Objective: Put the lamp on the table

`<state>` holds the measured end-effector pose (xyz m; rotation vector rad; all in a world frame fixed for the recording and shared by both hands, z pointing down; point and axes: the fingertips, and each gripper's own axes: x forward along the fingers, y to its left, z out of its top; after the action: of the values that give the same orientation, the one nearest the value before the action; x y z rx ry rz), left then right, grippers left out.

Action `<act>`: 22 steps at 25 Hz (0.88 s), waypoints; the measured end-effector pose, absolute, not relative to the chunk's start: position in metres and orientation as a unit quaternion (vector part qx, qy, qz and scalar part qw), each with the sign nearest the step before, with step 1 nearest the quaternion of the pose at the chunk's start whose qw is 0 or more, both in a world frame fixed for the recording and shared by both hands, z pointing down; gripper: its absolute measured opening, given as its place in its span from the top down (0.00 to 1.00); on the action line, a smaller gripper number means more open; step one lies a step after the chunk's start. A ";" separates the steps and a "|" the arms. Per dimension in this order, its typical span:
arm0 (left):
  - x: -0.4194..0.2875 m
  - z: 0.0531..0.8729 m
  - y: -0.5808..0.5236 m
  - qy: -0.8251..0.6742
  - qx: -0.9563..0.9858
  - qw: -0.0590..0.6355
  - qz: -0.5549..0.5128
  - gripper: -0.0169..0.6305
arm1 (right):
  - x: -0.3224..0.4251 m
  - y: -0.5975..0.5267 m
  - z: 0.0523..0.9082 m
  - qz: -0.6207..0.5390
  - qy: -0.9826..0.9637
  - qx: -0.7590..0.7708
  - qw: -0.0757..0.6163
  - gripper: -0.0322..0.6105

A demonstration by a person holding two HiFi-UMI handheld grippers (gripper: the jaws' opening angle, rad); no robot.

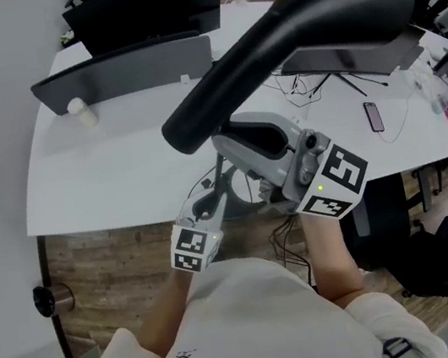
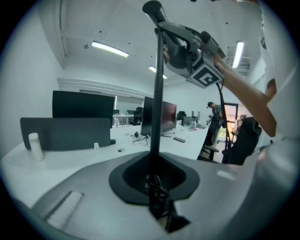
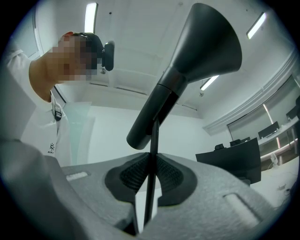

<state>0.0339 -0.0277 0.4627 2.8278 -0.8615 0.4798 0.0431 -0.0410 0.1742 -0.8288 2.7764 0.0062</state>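
A black lamp hangs in the air in front of me, and its cone-shaped head (image 1: 293,33) fills the upper head view over the white table (image 1: 110,164). My right gripper (image 1: 240,137) is shut on the thin black stem just below the head. In the right gripper view, the stem (image 3: 151,183) is pinched between the ribbed pads, with the head (image 3: 187,70) above. My left gripper (image 1: 211,200) is shut on the stem lower down. The left gripper view shows the stem (image 2: 157,117) rising from the jaws to the right gripper (image 2: 165,36), with a cable (image 2: 157,187) wound round it. The lamp's foot is hidden.
On the table stand dark divider panels (image 1: 123,71), a monitor (image 1: 147,7), a small white bottle (image 1: 79,112), a phone (image 1: 373,116) and loose cables (image 1: 311,86). An office chair (image 1: 444,259) stands on the wooden floor (image 1: 103,272) at the right. A person (image 2: 213,112) stands far off.
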 end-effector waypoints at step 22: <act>-0.020 0.471 -0.172 -0.211 0.963 0.068 0.153 0.91 | -0.011 -0.188 0.186 -0.001 0.924 -0.369 0.099 0.89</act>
<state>-0.0198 -0.1721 0.4707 2.9020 -0.6351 0.4621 -0.0115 -0.1881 0.1861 -1.0923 2.7341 -0.0041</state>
